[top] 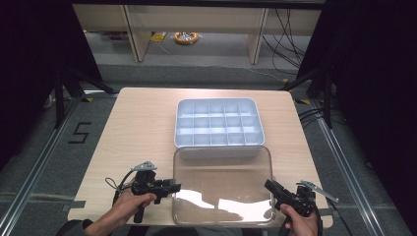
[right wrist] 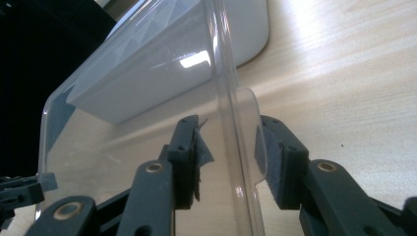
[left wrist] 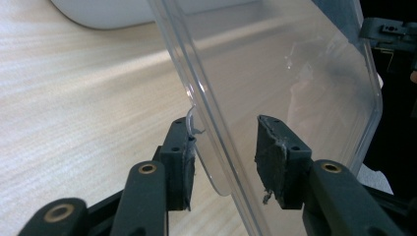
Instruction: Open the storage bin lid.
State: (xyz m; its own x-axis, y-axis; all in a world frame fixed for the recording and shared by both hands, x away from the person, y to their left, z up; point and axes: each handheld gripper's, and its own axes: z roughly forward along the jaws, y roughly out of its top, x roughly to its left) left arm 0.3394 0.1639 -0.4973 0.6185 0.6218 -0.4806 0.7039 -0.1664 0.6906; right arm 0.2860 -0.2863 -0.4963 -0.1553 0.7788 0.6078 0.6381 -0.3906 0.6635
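Two claws flank the clear lid at the table's near edge: left claw and right claw each straddle a rim tab, pads slightly apart (apparently letting go). Beyond sits the compartment tray; next, probably withdraw both outward.
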